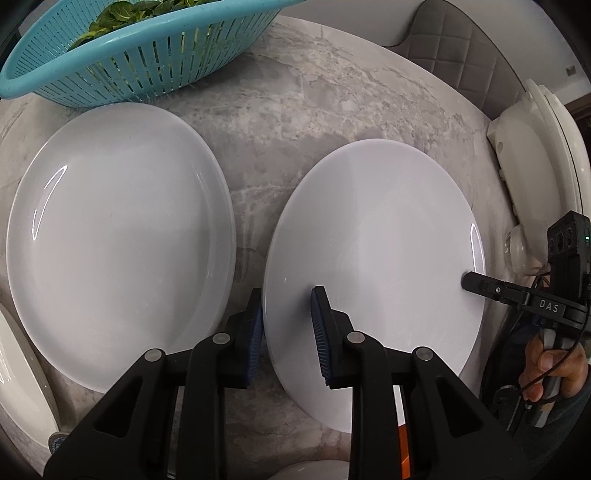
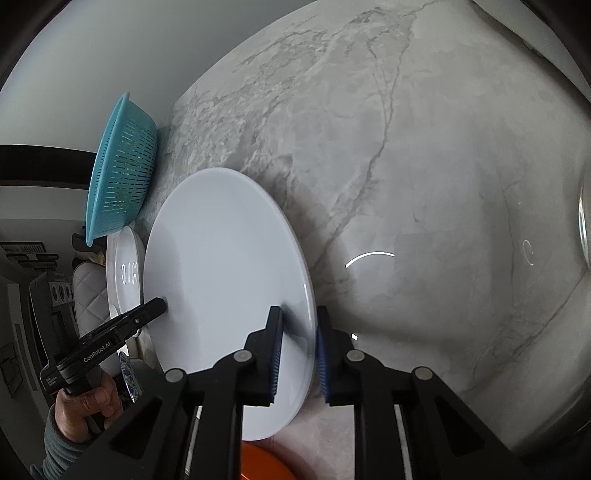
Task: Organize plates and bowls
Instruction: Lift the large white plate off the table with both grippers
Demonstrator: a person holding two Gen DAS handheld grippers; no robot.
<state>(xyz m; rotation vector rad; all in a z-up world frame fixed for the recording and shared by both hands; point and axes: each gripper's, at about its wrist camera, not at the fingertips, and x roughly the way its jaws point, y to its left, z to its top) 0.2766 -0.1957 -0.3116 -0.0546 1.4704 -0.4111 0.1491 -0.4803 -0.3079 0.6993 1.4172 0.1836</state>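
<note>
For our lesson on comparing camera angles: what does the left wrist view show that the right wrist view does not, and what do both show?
Only the left wrist view shows leafy greens in the basket and a white lidded appliance. Only the right wrist view shows the marble table's bare stretch and a blue-patterned dish edge. Both share the round white plate, pinched at opposite rims by the left gripper and right gripper, the second white plate and the turquoise slotted plastic basket.

You have soft, even light; arc glare on the plate (image 1: 369, 258) and table (image 2: 406, 184); sharp focus; heavy fisheye bending, dark corners.
</note>
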